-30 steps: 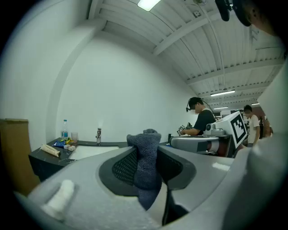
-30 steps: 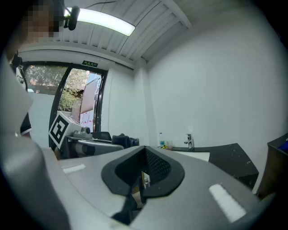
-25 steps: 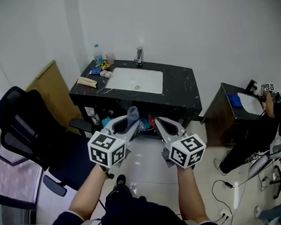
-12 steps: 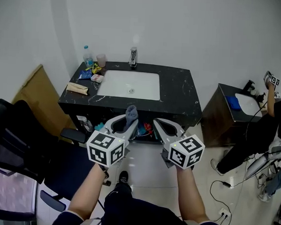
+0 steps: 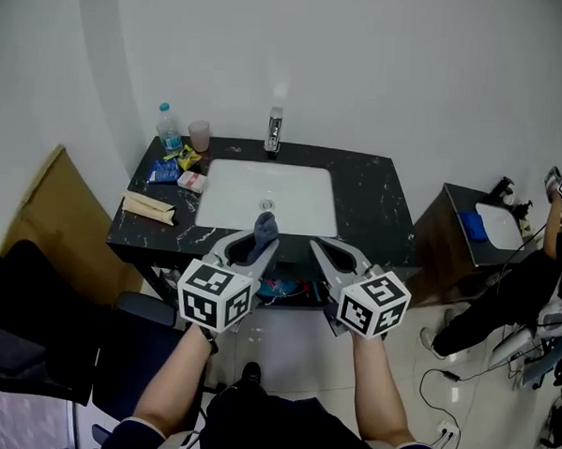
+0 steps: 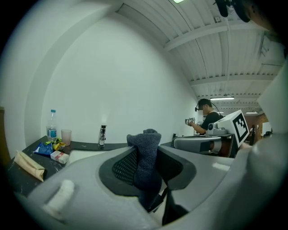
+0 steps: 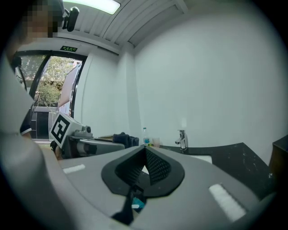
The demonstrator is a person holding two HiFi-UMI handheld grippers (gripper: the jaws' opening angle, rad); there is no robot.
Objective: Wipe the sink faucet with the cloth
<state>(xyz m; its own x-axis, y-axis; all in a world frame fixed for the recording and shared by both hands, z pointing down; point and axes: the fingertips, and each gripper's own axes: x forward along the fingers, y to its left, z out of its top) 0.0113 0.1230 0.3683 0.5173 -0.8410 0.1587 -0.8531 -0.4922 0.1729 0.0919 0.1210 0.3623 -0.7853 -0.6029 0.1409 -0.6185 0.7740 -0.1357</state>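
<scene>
**Faucet at twelve o'clock from the cloth**

Beyond the black counter (image 5: 376, 196) and white sink (image 5: 292, 196), the left tool (image 5: 252, 244) is seen clamped on the dark cloth (image 5: 265, 229), while the right tool (image 5: 319, 245) is pressed together, empty. The upright faucet (image 5: 274, 132) is found at twelve o'clock, well apart, nearer the left tool.

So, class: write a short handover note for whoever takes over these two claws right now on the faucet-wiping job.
Left claw: shut on the dark blue-grey knitted cloth, which sticks up past its tips.
Right claw: shut, empty.
The chrome sink faucet stands at the back of the black marble counter, behind the white rectangular basin. Both claws are at the counter's near edge, well apart from the faucet.
Done: cloth is in the grip.
Left: carry the cloth over the basin and wipe the faucet; no wiping yet.
</scene>
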